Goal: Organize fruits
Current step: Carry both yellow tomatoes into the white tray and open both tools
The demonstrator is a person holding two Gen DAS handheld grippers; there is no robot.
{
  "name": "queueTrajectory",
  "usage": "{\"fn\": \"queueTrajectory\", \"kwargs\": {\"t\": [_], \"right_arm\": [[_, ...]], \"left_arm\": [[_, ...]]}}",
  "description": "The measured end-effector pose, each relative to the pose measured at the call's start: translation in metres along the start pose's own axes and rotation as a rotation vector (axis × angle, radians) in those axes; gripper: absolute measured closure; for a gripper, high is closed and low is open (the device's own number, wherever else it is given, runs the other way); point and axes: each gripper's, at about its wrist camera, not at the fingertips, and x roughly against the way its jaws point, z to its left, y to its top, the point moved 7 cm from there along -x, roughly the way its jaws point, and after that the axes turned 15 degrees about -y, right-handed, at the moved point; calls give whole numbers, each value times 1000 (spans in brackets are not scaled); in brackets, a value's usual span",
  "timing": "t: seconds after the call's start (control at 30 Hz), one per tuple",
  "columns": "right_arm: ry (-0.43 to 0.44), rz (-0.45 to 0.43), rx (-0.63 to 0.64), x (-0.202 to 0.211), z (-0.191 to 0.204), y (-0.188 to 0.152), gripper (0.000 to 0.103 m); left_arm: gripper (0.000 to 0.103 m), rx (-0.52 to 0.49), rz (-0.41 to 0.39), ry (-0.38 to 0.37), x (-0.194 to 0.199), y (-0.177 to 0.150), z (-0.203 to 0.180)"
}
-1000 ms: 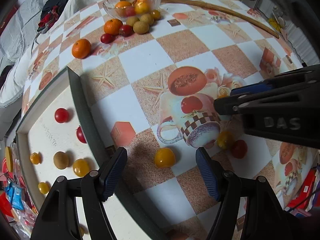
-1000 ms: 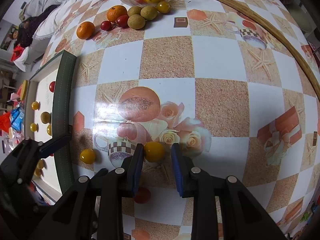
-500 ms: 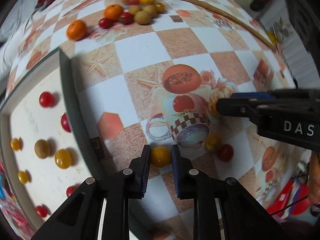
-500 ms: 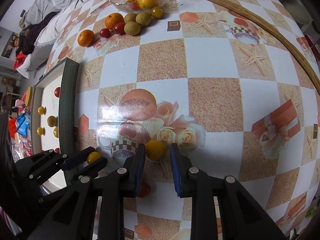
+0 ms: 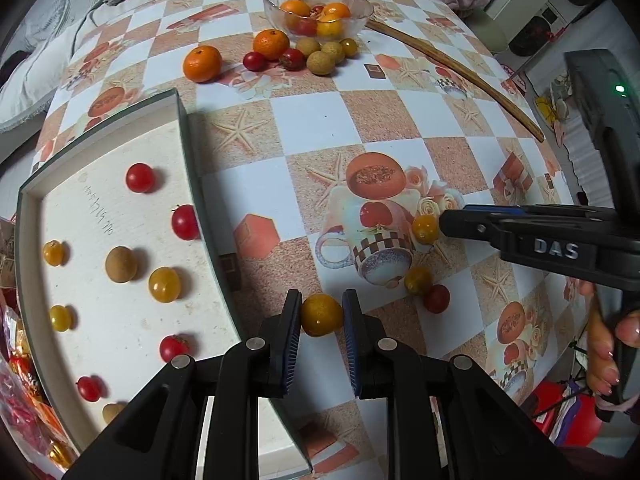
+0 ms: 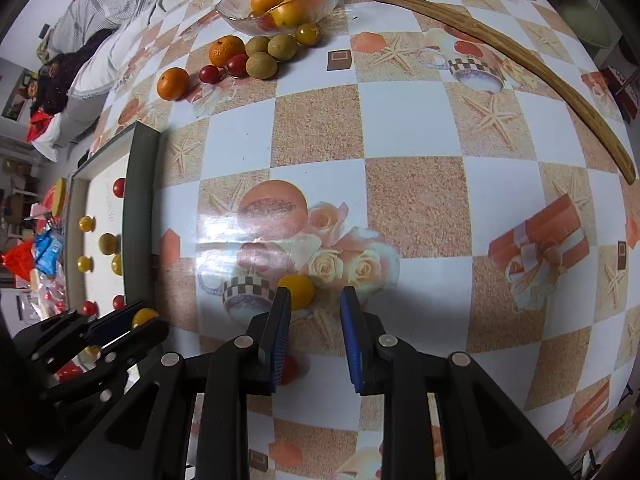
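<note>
My left gripper [image 5: 320, 320] is shut on a yellow tomato [image 5: 321, 314], held just above the tablecloth beside the white tray [image 5: 120, 320]; it also shows in the right wrist view [image 6: 145, 316]. My right gripper [image 6: 312, 308] is partly open, with another yellow tomato [image 6: 297, 290] against its left finger, not clamped. In the left wrist view that tomato [image 5: 425, 229] sits at the right gripper's tip [image 5: 448, 222]. A yellow tomato [image 5: 417, 280] and a red one [image 5: 437, 298] lie on the cloth.
The tray holds several red and yellow tomatoes and a longan [image 5: 121, 264]. A glass bowl [image 5: 276, 4] of fruit stands at the far end, with oranges [image 5: 202, 64], tomatoes and longans before it. A curved wooden stick [image 6: 520, 56] lies on the right.
My left gripper has closed on the yellow tomato and lifted back toward the tray. My right gripper's fingers have spread apart, and its tomato now sits at the left finger.
</note>
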Motion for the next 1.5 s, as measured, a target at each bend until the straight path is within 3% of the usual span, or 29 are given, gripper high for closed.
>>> {"fn": "queueTrajectory", "kwargs": {"t": [0.1,0.33,0.37,0.4,0.83,1.17,1.5], "right_arm": [[-17,3,23,-7,6,2,65],[-45,13,92,-18,28,-2,65],[-62,5,105,-17,32,-2,69],[-62,4,113,-17,34,-2,82],[2,-38,107,17,50,12,81],[74,-71,197,39,120,24,81],[119,-50,273,29,191,39,81]], "left_arm": [[81,3,-3,3,1,-1,0],[81,11,-23,-3,8,1,0],[81,12,-27,-3,10,1,0],[81,12,-31,-3,12,1,0],[81,92,-132,32,66,-10,40],[81,221,-165,103,86,-36,105],[81,287,-148,134,70,-44,149]]}}
